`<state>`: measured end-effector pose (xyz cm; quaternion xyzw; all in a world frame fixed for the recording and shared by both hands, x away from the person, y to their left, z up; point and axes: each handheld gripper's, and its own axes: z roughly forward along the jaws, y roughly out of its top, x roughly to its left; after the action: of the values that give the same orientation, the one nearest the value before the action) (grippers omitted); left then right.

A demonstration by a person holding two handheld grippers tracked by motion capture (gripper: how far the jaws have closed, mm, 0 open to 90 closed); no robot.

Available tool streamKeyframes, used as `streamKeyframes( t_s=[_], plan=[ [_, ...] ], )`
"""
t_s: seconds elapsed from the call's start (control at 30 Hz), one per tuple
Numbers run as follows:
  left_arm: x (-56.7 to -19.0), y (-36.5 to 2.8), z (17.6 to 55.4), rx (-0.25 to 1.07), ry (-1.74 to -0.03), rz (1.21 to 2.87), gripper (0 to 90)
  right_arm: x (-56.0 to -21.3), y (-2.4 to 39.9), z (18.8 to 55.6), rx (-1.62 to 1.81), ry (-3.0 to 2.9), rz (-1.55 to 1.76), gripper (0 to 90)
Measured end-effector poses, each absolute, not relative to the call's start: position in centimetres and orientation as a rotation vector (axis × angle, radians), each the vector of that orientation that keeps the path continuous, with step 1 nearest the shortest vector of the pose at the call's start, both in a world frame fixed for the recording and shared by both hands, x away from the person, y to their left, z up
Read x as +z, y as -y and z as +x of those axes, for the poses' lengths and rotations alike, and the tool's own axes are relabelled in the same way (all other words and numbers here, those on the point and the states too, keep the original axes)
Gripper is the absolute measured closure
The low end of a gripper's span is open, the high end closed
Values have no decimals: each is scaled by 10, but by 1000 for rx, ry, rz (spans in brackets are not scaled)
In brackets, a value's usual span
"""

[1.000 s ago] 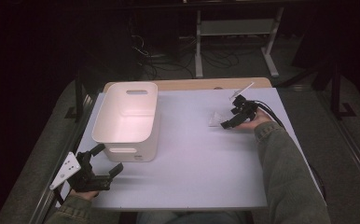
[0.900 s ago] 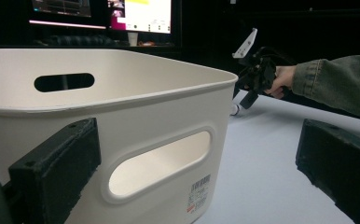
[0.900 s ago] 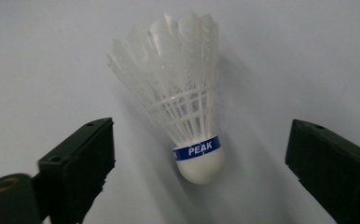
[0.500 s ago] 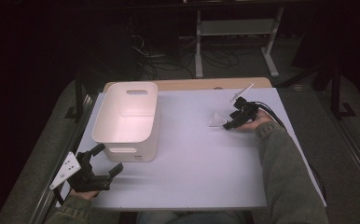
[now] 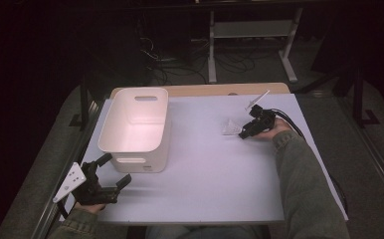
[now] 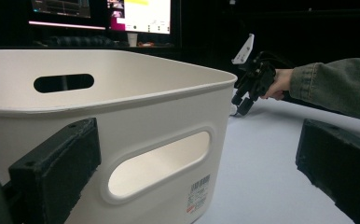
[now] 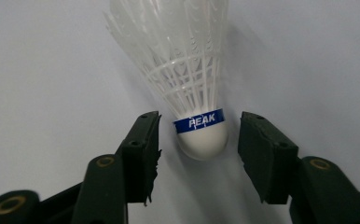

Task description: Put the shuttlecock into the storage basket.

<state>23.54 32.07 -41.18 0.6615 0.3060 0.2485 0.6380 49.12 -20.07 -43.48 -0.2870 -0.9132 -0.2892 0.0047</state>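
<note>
A white shuttlecock (image 7: 194,84) with a blue band lies on the pale table, cork end toward me. My right gripper (image 7: 200,140) is open, its two jaws standing on either side of the cork with small gaps. From above, the shuttlecock (image 5: 230,129) lies just left of the right gripper (image 5: 243,132) at the table's right. A white plastic bin (image 5: 136,127) with handle slots stands at the left. My left gripper (image 5: 111,172) is open near the front left corner, just in front of the bin (image 6: 122,135), with nothing between its jaws.
The pale table (image 5: 215,184) has open surface between the bin and the shuttlecock. A wooden strip (image 5: 220,89) runs along its far edge. Beyond it are a metal stand (image 5: 252,35) and cables on a dark floor.
The right gripper has crept a little toward the shuttlecock. The left gripper and the bin have stayed put.
</note>
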Motion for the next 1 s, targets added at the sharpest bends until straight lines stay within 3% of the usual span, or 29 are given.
streamKeyframes(
  t_s=[0.3,1.0],
  plan=[
    [-412,-321,235,573,-695,1519,0,-436,199,491,-904,2917,-819,610],
    [-412,-322,236,574,-699,1511,0,-427,194,485,-971,2891,-791,630]
  ],
)
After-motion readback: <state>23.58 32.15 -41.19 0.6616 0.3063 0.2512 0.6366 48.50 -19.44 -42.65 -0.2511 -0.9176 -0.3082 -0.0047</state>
